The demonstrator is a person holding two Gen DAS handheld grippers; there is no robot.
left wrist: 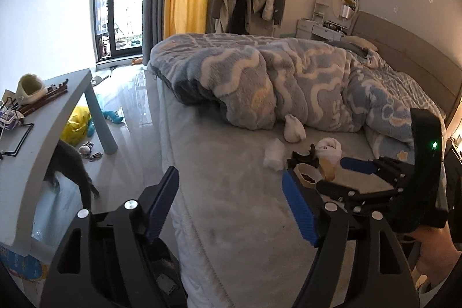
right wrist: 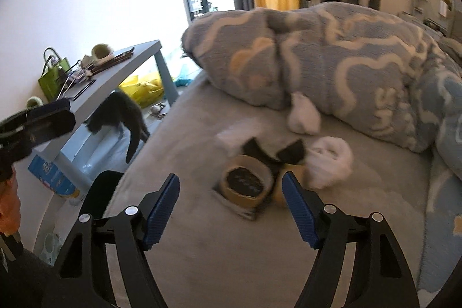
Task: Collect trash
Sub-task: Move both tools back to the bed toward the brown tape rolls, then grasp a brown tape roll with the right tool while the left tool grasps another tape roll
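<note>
While both tools gape empty, the right tool (right wrist: 231, 207) nears a brown paper cup (right wrist: 245, 182) mid-frame; crushing could spill dregs onto the grey bed (right wrist: 202, 264).

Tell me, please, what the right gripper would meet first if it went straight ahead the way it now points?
Most likely the tan paper cup lying on the bed sheet, just ahead of the open right gripper. The crumpled white tissues lie behind it. The picture is blurred, so depth is uncertain.
</note>
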